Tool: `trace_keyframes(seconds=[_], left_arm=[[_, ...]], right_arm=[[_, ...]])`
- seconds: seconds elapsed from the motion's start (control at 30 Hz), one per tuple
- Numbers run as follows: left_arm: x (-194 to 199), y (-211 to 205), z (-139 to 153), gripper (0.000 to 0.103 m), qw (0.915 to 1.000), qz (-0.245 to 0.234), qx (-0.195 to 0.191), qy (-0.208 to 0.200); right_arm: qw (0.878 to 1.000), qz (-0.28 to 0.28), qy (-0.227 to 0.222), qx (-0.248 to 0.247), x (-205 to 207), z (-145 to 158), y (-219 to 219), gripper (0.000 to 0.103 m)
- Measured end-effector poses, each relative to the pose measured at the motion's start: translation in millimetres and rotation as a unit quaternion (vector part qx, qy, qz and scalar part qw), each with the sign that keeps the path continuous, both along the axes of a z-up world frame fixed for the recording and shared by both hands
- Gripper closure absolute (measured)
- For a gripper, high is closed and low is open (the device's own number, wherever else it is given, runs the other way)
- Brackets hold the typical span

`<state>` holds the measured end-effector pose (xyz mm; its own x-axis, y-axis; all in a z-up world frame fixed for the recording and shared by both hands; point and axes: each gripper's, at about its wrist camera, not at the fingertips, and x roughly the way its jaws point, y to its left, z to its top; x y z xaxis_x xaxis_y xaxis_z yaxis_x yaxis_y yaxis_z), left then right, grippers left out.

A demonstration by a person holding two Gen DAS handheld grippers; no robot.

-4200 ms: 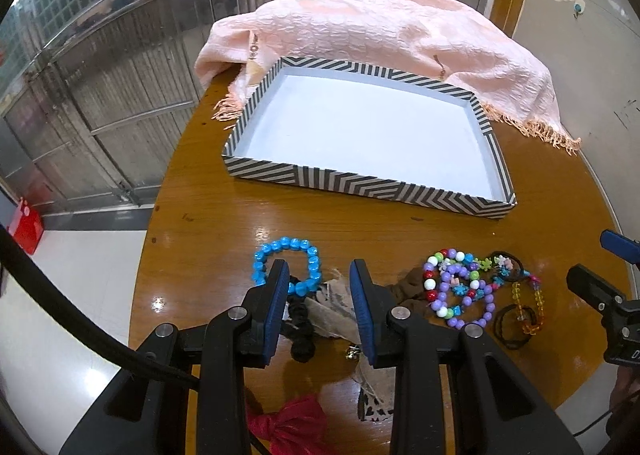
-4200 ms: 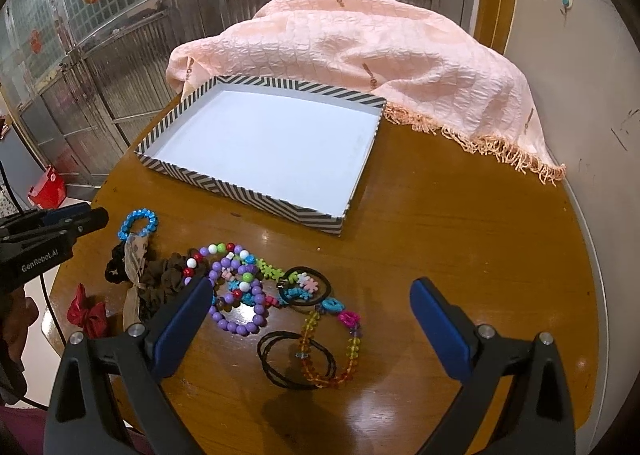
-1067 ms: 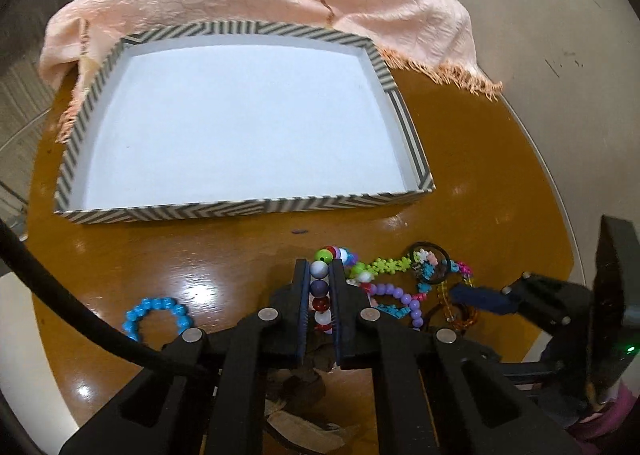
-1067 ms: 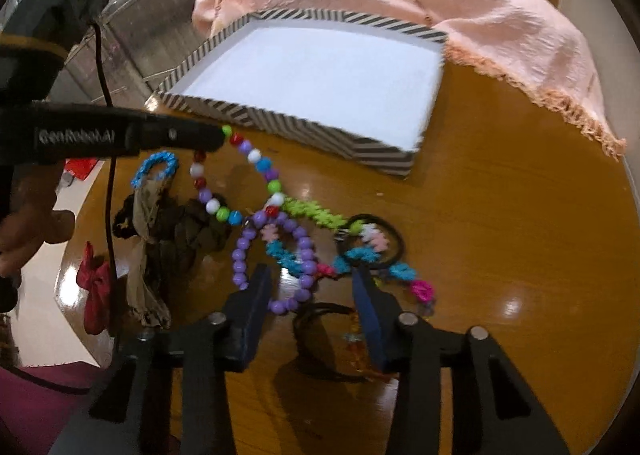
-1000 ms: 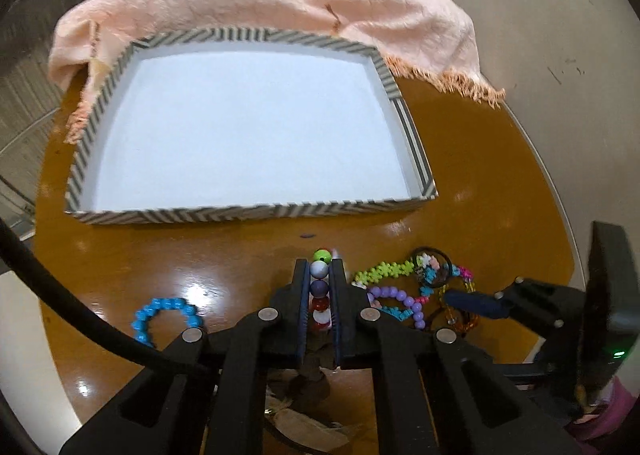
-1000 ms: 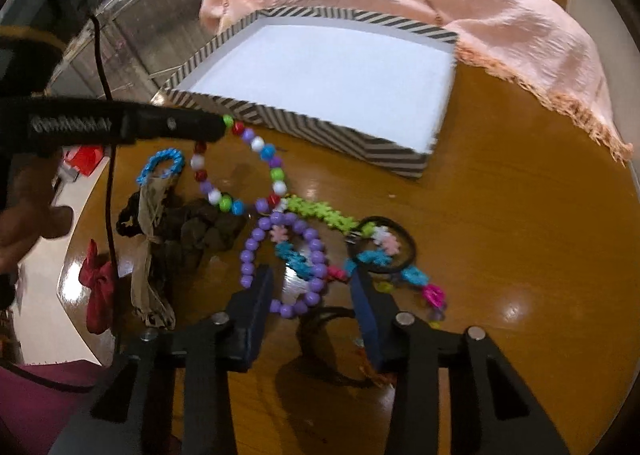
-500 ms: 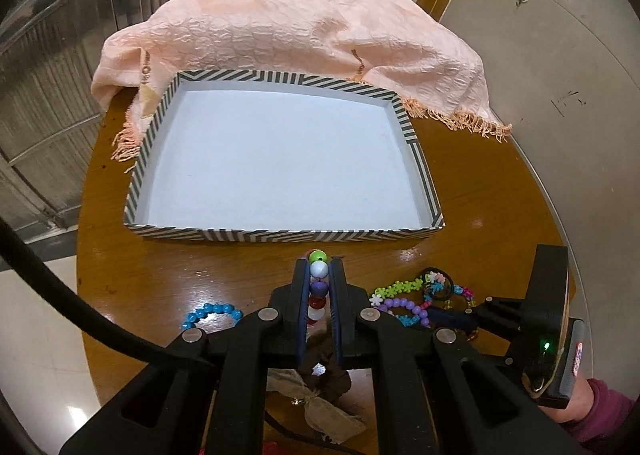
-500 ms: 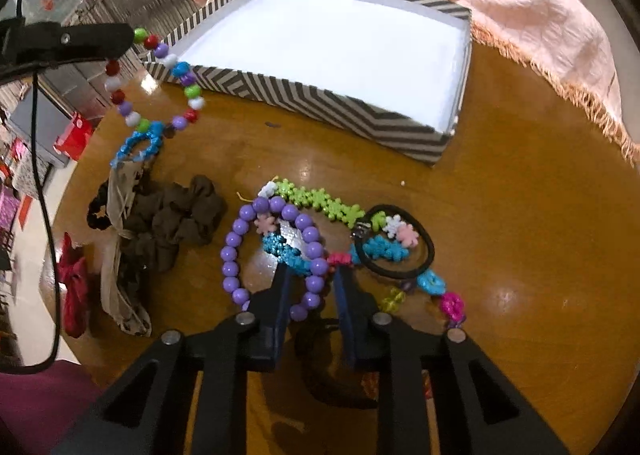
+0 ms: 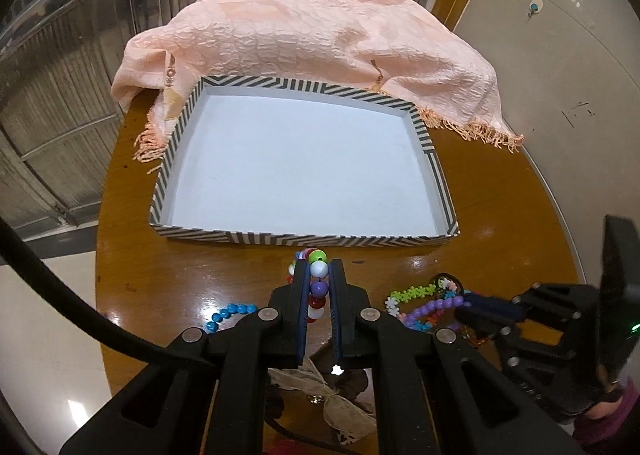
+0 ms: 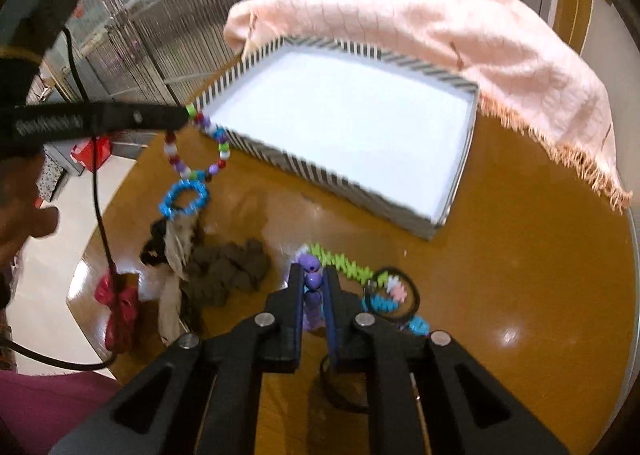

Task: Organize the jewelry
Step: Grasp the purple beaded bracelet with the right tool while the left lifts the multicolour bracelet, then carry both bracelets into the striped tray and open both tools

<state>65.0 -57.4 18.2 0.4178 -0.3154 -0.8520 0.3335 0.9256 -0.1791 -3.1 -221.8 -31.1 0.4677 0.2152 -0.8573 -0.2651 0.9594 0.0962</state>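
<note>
Near the table's (image 9: 224,263) left edge, left claw (image 9: 319,275) is clamped on the multicolour bracelet (image 10: 196,151), hanging short of the striped tray (image 9: 304,237). Near the front edge, right claw (image 10: 312,283) pinches the purple bracelet (image 10: 310,275). Both look light, limp and bead-slippery; best gripped across beads.

Right wrist view was motion-blurred throughout. Purple bead bracelet (image 10: 311,295) mostly hid between right gripper (image 10: 312,275) fingers. Blue bead bracelet (image 9: 230,315) partly hid behind left gripper (image 9: 319,275). Black hair tie (image 10: 340,387) sat under gripper body.
</note>
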Motion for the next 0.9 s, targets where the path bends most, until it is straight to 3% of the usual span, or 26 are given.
trace_keyframes(seconds=[0.3, 0.47, 0.67, 0.9], left_arm=[[30.1, 10.1, 6.8, 0.103, 0.9997, 0.020, 0.005, -0.010], [56.3, 10.7, 3.3, 0.103, 0.9994, 0.029, 0.016, -0.012], [92.3, 15.6, -13.8, 0.103, 0.9985, 0.053, 0.010, 0.008], [125.8, 35.8, -64.5, 0.103, 0.9917, 0.109, 0.010, 0.069]], right_arm=[[0.999, 0.005, -0.053, 0.002, 31.3, 37.8, 3.6, 0.094], [0.998, 0.011, -0.066, -0.006, 66.9, 43.9, 9.4, 0.094], [0.998, 0.024, -0.051, 0.000, 107.8, 32.7, 21.2, 0.094], [0.997, 0.054, -0.004, 0.051, 148.1, 2.4, 48.1, 0.094]])
